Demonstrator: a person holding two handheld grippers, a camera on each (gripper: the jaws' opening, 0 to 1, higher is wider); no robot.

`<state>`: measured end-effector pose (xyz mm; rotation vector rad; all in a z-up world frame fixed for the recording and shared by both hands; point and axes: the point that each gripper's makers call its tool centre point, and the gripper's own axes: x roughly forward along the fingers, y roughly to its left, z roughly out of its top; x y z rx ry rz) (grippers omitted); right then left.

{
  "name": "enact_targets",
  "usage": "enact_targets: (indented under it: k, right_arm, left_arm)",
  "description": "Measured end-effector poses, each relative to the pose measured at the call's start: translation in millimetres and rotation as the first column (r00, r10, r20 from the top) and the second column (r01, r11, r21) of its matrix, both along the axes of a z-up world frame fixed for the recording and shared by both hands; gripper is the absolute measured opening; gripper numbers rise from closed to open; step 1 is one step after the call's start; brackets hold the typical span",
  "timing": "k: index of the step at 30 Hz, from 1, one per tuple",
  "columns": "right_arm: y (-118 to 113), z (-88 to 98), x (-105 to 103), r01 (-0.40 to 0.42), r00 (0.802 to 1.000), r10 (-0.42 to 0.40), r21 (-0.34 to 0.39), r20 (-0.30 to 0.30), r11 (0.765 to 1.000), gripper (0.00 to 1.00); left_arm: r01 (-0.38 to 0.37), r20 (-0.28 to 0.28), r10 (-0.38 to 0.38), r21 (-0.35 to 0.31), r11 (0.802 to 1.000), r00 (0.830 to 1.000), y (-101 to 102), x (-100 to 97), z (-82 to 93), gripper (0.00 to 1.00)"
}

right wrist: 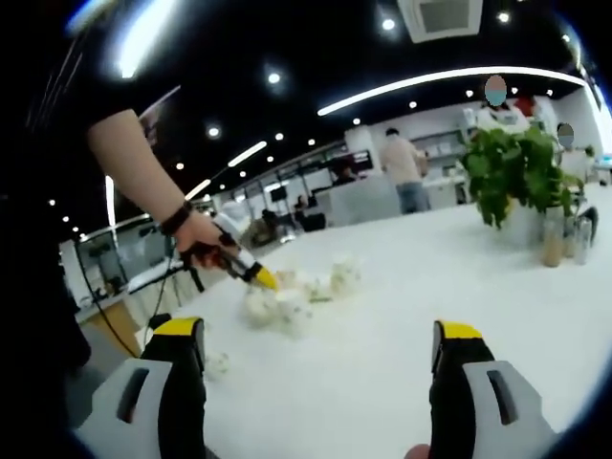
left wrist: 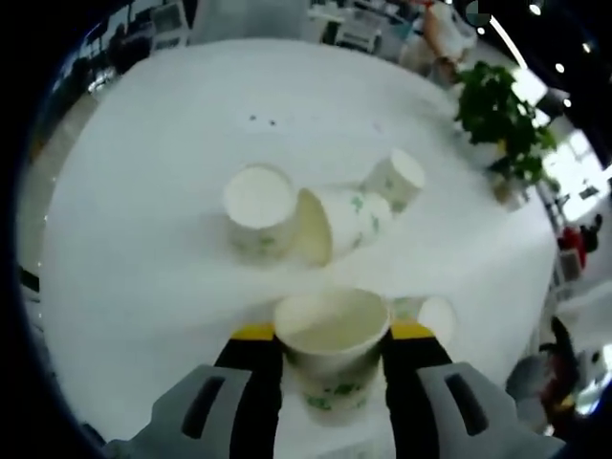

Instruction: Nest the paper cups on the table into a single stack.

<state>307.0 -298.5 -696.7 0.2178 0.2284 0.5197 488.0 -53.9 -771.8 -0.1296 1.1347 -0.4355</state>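
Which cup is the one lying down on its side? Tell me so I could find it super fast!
Look at the big white table and find the bunch of paper cups in its middle. The tipped cup lies between an upside-down cup and another cup nearer the green plant. It is the one showing its open mouth sideways, with green marks on its wall.

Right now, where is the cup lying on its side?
In the left gripper view, the tipped cup lies mid-table, touching the upside-down cup on its left.
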Motion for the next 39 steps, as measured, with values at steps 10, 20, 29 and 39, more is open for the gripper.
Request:
enact_targets:
  k: [10, 20, 29, 39]
  right_arm:
    - [2.9, 20.2, 7.7, -0.043, 0.999, 0.043, -0.093, -0.002, 0.995, 0.98]
    - [3.4, 17.8, 14.0, -0.045, 0.999, 0.044, -0.177, -0.012, 0.983, 0.99]
    - [16.3, 5.6, 3.8, -0.048, 0.998, 0.038, -0.190, -0.054, 0.981, 0.99]
    - [34.6, 7.6, -3.7, -0.078, 0.995, 0.064, -0.221, -0.070, 0.972, 0.99]
  left_arm:
    - [-0.005, 0.016, 0.007, -0.111, 0.994, 1.000, 7.6, -6.9, 21.3, 0.39]
    - [0.019, 0.108, 0.009, -0.248, 0.969, 0.994, 4.9, 5.1, 59.7, 0.38]
    - [0.088, 0.159, -0.043, -0.289, 0.953, 0.986, 13.5, -11.8, 79.8, 0.36]
    - [0.163, 0.229, -0.069, -0.423, 0.891, 0.971, 11.0, -46.6, 106.0, 0.36]
